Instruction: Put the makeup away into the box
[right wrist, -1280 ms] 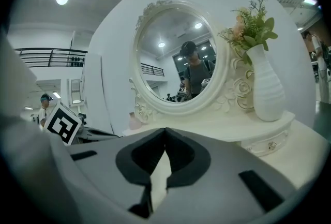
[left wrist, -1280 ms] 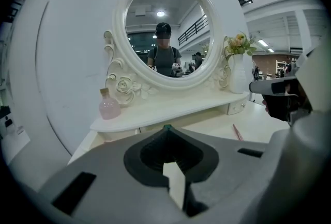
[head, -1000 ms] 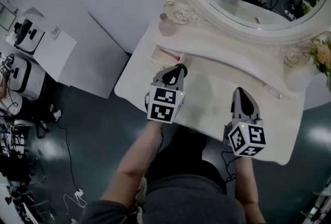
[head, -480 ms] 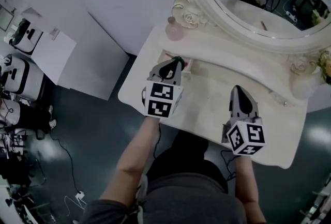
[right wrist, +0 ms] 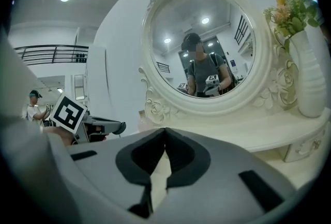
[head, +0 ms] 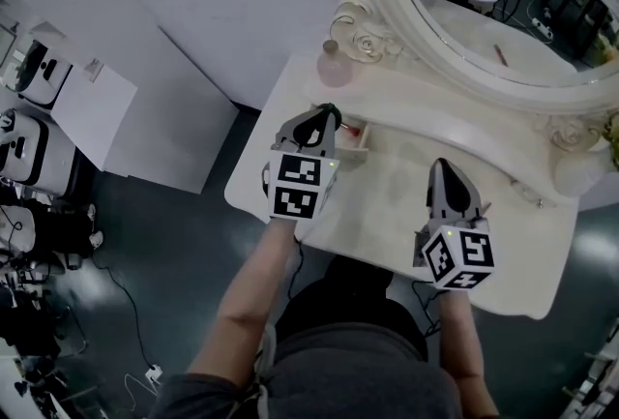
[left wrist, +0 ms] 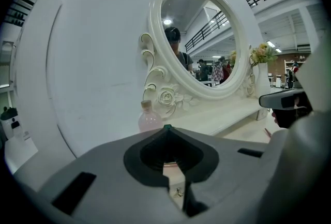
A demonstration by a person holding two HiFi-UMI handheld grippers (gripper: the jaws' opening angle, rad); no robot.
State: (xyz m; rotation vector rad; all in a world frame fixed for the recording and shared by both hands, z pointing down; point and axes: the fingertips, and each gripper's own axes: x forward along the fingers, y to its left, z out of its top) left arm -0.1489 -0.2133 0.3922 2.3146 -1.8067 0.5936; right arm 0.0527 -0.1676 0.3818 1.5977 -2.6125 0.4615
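In the head view, a white desk (head: 406, 206) stands against a wall beneath an ornate oval mirror (head: 437, 61). The left hand-held gripper (head: 327, 113) hovers over the desk's left part, its tips just beside a small open white box (head: 354, 152) that holds something red or pink. A round pink bottle (head: 334, 71) stands behind the box, at the foot of the mirror frame. The right hand-held gripper (head: 440, 166) is over the middle of the desk, well apart from the box. A white vase (head: 580, 173) stands at the desk's far right, and a thin small item (head: 530, 197), too small to tell, lies near it.

In the left gripper view, the left hand-held gripper (left wrist: 166, 129) has its jaws together with nothing clamped between them. The pink bottle (left wrist: 150, 119) stands ahead, just past the tips, and the right hand-held gripper (left wrist: 285, 102) shows at the right edge.

In the right gripper view, the right hand-held gripper (right wrist: 165, 130) also has its jaws closed tip to tip and empty. The mirror (right wrist: 155, 70) ahead reflects a person, the vase (right wrist: 309, 80) holds flowers at right, and the left hand-held gripper (right wrist: 101, 127) shows at left.
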